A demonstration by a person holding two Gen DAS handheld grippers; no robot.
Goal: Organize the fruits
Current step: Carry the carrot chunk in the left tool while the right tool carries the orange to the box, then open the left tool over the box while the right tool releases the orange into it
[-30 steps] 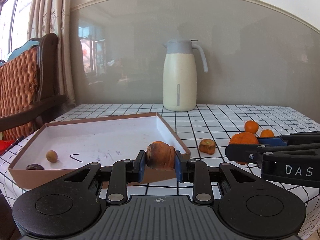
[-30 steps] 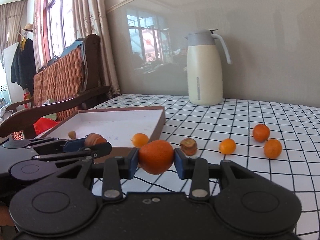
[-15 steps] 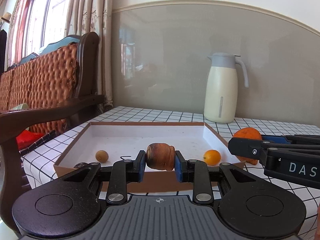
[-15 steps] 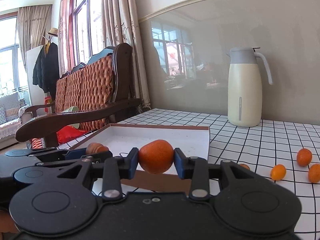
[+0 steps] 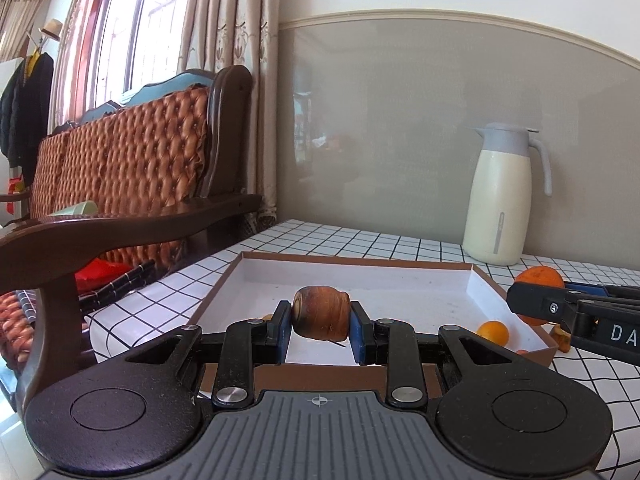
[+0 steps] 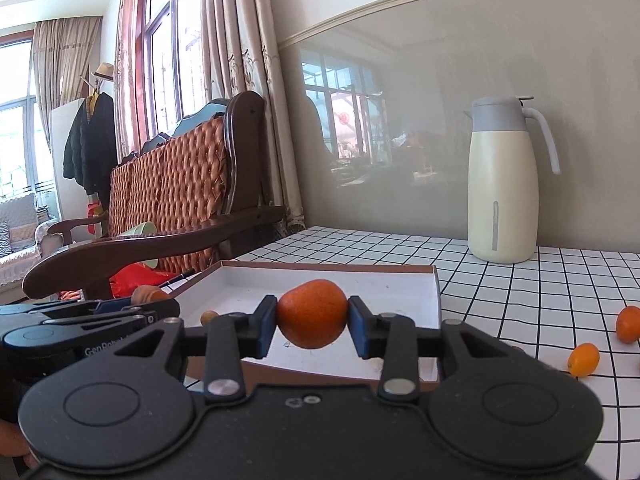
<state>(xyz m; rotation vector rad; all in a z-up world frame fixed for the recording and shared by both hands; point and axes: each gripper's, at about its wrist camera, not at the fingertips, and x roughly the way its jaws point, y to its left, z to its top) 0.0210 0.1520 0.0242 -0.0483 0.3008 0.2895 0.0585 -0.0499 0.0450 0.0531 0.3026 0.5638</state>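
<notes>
We had the left gripper (image 5: 321, 322) clamping a brown fruit (image 5: 320, 312), the right gripper (image 6: 313, 320) clamping an orange (image 6: 312, 314), both above the box (image 5: 480, 286).

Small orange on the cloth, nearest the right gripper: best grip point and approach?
Take the small orange across its narrow middle, coming from above. It is oval and lies alone on the checked cloth, apart from the box, so both sides are free. The right gripper is shut on an orange and must release it first.
</notes>
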